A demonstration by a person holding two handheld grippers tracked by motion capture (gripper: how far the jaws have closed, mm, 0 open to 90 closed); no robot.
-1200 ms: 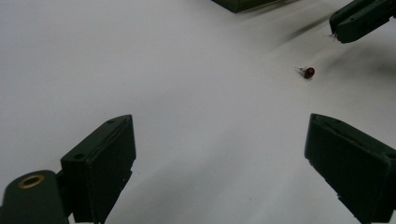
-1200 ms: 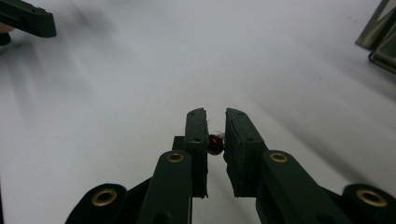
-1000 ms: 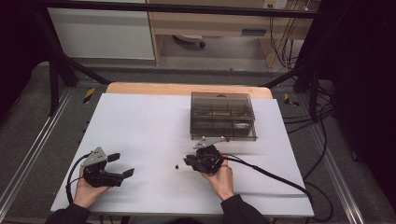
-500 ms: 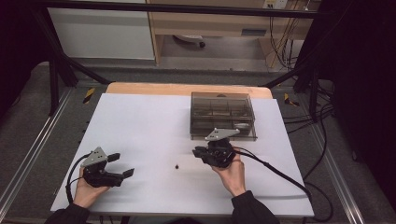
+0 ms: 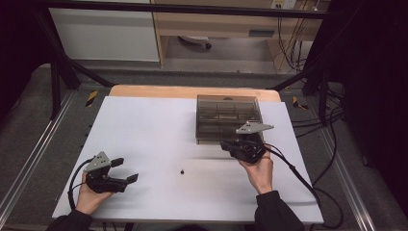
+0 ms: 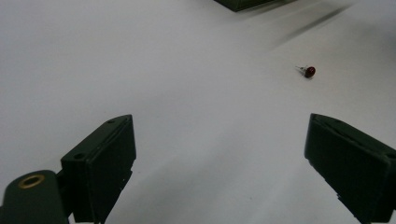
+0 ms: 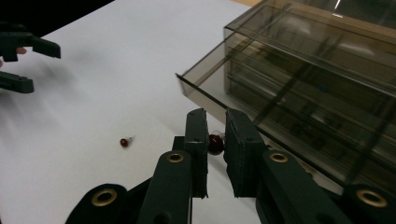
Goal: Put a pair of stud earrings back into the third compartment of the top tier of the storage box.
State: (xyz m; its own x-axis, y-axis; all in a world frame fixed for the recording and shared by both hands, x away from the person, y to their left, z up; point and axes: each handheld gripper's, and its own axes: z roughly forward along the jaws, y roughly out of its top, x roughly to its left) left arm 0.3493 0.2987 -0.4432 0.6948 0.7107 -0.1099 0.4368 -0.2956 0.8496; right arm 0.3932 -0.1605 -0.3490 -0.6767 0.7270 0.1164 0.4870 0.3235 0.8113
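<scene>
My right gripper (image 7: 215, 127) is shut on a small red bead-like part with thin wire legs (image 7: 215, 143). In the high view this gripper (image 5: 228, 145) hovers at the front edge of a smoky transparent drawer box (image 5: 228, 118), whose bottom drawer (image 7: 210, 93) is pulled out. A second small red part (image 5: 182, 171) lies loose on the white table; it also shows in both gripper views (image 6: 309, 71) (image 7: 124, 142). My left gripper (image 5: 126, 170) rests at the front left, open, with nothing between its jaws (image 6: 224, 144).
A white sheet (image 5: 154, 130) covers the table, with a wooden strip along the far edge (image 5: 159, 91). The right gripper's cable (image 5: 298, 175) trails off to the front right. Metal frame rails (image 5: 33, 149) flank the table.
My right gripper has lifted and moved away from the person and to the right, up to the box front, still shut on the red part. The left gripper has stayed put.
</scene>
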